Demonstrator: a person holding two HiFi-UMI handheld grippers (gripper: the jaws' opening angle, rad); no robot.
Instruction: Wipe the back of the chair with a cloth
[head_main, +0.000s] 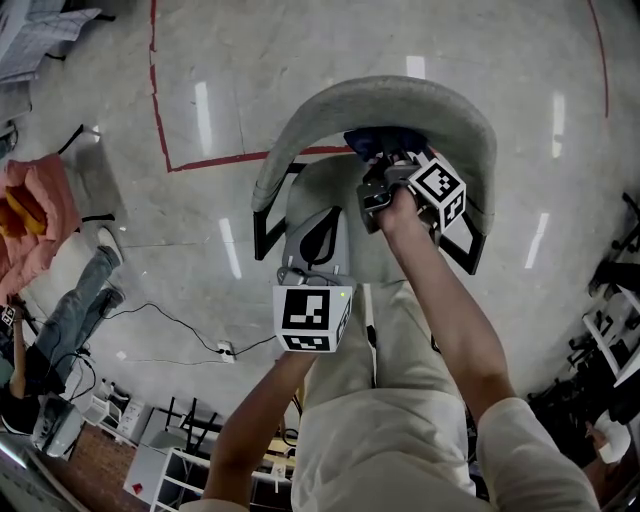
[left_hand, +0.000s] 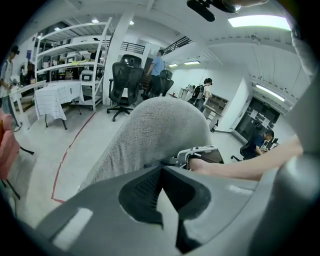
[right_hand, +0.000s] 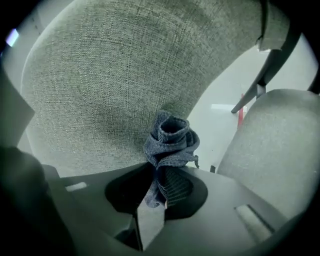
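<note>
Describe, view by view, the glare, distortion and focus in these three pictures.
Head view: lamp reflections glare as pale streaks on the glossy floor; the fisheye bows the red floor line. Left gripper view: the ceiling light is blown out white, corners dark. Right gripper view: cloth and chair back show crisp weave, corners dark.

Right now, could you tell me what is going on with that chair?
A person stands over a grey chair with a gripper in each hand. The right gripper is shut on a bunched blue cloth, held close to the inner face of the backrest; contact isn't clear. The left gripper is shut and empty, held over the seat.
</note>
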